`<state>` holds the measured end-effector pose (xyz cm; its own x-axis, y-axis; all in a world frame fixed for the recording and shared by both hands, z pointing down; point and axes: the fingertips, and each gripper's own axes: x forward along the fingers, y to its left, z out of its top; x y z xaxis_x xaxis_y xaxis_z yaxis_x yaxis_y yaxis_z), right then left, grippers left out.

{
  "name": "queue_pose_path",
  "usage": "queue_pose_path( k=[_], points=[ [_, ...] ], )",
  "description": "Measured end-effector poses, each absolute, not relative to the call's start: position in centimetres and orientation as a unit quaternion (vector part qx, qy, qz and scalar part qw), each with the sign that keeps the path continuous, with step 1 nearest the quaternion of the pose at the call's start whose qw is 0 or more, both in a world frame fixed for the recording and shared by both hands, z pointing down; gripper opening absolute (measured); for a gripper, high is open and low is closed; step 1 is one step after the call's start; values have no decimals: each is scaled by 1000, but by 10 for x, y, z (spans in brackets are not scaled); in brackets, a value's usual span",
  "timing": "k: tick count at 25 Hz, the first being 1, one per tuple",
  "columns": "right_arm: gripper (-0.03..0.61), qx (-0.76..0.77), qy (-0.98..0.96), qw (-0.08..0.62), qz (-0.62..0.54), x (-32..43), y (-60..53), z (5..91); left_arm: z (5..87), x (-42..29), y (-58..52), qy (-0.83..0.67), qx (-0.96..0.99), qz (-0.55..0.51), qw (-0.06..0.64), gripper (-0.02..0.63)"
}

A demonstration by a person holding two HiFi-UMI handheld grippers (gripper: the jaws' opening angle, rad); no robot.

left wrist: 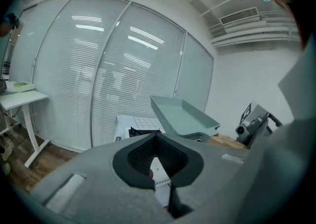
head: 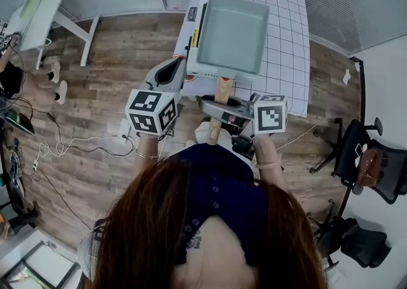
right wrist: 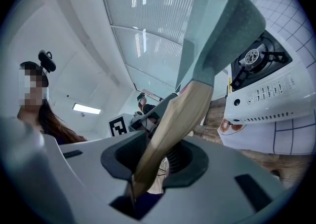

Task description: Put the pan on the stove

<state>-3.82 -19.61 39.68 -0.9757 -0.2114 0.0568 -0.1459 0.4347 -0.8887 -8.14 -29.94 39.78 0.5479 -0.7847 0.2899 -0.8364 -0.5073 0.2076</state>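
Gripping the wooden handle of the pan tight between the fingers of the right gripper, holding the pan just beyond and above those fingers, raised over the stove on the counter, with the left gripper beside the handle, its fingers pressed together on nothing.

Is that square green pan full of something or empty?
Empty. The head view looks straight down into the pan and shows only its bare pale-green bottom.

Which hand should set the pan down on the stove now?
Right. The right hand-held gripper grips the wooden handle of the pan, which hangs over the stove. The left hand-held gripper holds nothing.
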Motion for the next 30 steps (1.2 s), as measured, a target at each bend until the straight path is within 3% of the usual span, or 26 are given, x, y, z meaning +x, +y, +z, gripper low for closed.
queue_pose_path(
  k=[30],
  points=[
    [121, -79, 822, 16, -563, -23, -269, 445, 426, -83, -363, -497, 842, 90, 189, 11]
  ],
)
